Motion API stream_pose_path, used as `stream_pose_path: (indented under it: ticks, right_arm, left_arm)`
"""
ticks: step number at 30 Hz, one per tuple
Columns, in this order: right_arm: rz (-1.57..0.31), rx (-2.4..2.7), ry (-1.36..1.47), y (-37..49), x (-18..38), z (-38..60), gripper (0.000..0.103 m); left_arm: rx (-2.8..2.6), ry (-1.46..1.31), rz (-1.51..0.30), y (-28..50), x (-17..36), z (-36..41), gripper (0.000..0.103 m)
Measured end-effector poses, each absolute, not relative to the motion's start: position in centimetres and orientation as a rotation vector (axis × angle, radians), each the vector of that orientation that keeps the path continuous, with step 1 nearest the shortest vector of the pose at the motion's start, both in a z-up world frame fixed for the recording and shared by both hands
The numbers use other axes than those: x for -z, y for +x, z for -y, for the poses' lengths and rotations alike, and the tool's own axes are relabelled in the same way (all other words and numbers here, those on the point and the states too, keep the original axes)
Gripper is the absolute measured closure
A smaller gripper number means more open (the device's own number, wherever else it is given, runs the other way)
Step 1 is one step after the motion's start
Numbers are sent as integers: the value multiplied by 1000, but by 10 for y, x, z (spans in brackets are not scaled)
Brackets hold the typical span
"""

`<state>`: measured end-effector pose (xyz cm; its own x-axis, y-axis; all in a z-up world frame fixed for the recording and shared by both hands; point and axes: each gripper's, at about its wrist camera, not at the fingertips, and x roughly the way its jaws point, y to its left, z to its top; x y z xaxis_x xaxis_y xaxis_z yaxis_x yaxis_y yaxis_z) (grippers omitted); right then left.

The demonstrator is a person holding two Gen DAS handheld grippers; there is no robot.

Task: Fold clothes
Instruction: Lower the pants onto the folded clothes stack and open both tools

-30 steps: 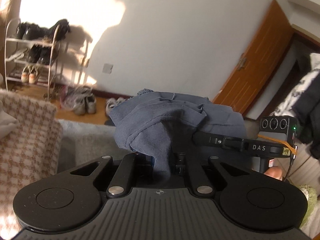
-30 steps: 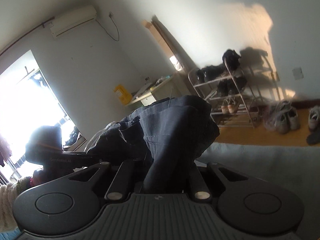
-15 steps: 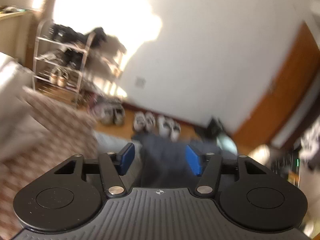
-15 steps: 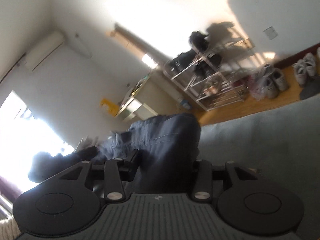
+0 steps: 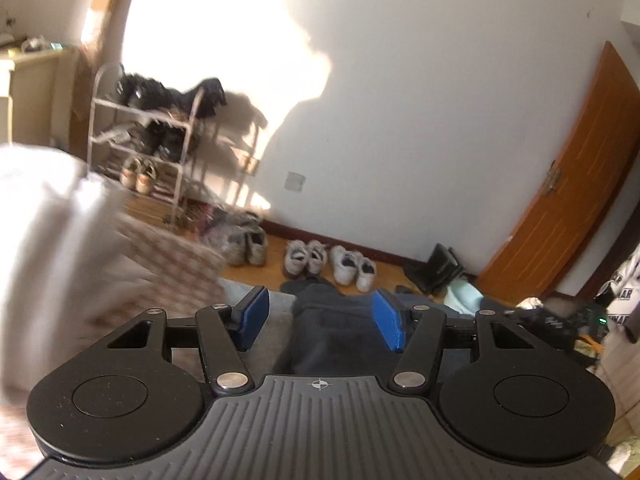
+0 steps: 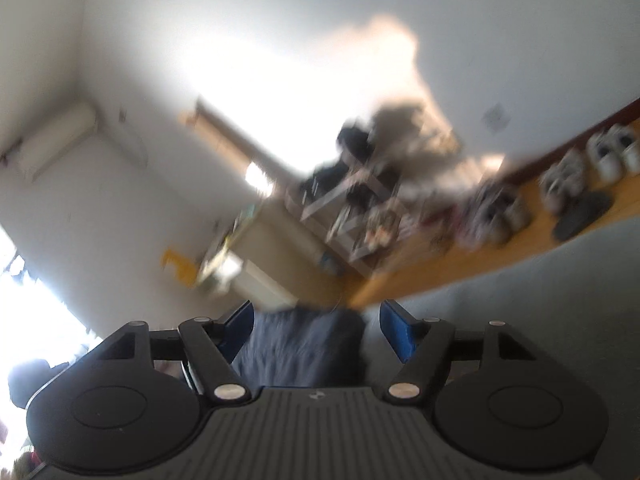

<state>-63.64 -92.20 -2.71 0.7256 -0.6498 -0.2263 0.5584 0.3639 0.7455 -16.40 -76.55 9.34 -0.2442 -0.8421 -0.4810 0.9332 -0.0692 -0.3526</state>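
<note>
In the left wrist view, we find the near left side blurred: a pale cloth mass [image 5: 44,248] and a checked fabric [image 5: 172,264] cannot be resolved further. The lower part of the dark garment [image 5: 332,332] is hidden behind the gripper body, so we cannot tell its full shape. The left gripper [image 5: 320,322] has its jaws standing apart after opening; the garment lies between the blue pads [image 5: 253,316] on the grey surface [image 5: 260,340]; the right pad sits against its edge and the left pad is clear of it, so we see no grip. The garment appears dark navy, creased, and stretched away from us toward the shoes [image 5: 352,266] on the floor.

In the right wrist view, we find the whole picture tilted and motion-blurred; the shoe rack [image 6: 360,208] is smeared. The right gripper [image 6: 316,330] has just been opening its jaws, which stand wide. The dark garment [image 6: 304,348] lies between them, pads not pressing on it, on the grey surface [image 6: 520,280]. Its weave is unreadable.
</note>
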Motion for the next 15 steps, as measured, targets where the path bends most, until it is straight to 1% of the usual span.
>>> stream_pose_path:
  ticks: [4,9,11,14,15]
  right_arm:
    - [157,850,944,-673,23,867,30]
    - [132,844,1003,-686,24,774,33]
    - [76,861,981,-679,20,737,33]
    - [-89,906,883,-651,8,678,33]
    - [-147,916,844,-641,4,658,33]
  left_arm:
    - [1662,217,-659,-154,-115,736,45]
    - [1716,344,-648,-170,-112,696,43]
    - [1748,362,-659,-179,-105,674,37]
    - [1797,367,-681,-198,-89,636,29]
    - [1800,363,-681,-204,-83,622,23]
